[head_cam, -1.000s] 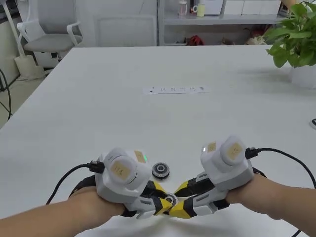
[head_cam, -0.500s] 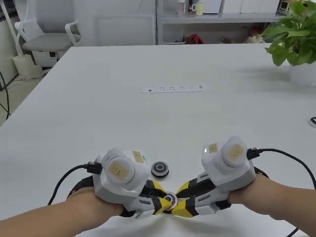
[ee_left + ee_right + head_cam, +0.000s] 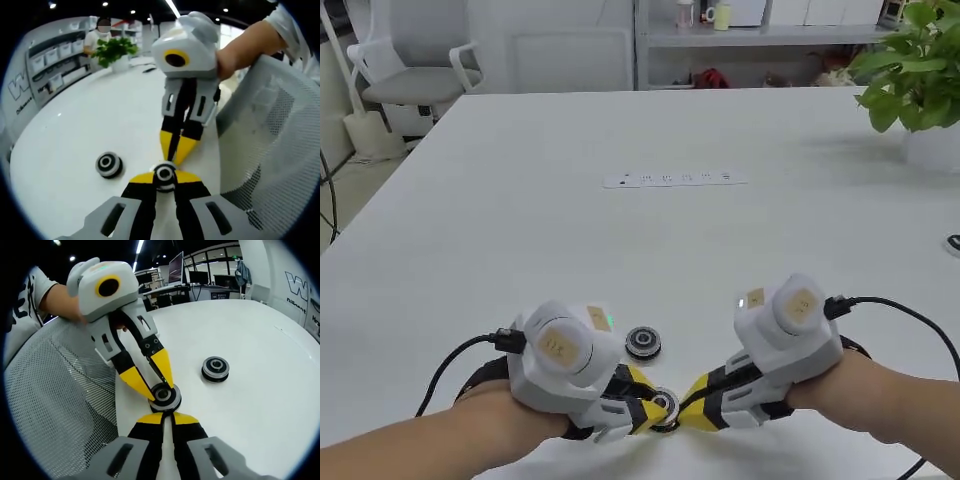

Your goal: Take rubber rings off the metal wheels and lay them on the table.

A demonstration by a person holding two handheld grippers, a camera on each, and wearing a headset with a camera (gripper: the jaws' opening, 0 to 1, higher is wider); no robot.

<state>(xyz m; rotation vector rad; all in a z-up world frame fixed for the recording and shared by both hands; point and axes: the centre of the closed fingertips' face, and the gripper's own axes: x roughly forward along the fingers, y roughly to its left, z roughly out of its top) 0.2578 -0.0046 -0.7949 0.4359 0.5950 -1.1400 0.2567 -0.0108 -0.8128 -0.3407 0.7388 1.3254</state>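
R gripper [image 3: 694, 414] has slid a touch toward frame right since 0.5 s ago; L gripper [image 3: 648, 412] and its wheel [image 3: 663, 405] sit as they were.
In my head view both grippers are at bottom centre, nose to nose, low over the table [image 3: 620, 250]. L jaws pinch the small metal wheel btw their yellow tips, black rubber ring [image 3: 176, 403] on it. R jaws are pressed together, tips touching the wheel's rim from the opposite side; I can't tell whether they nip the ring. 2nd wheel [image 3: 643, 342], ring on, lies flat on the table just above the L gripper's tips in frame, apart from both grippers. Power strip [image 3: 667, 180] is mid-frame, plant [image 3: 910, 60] upper right.
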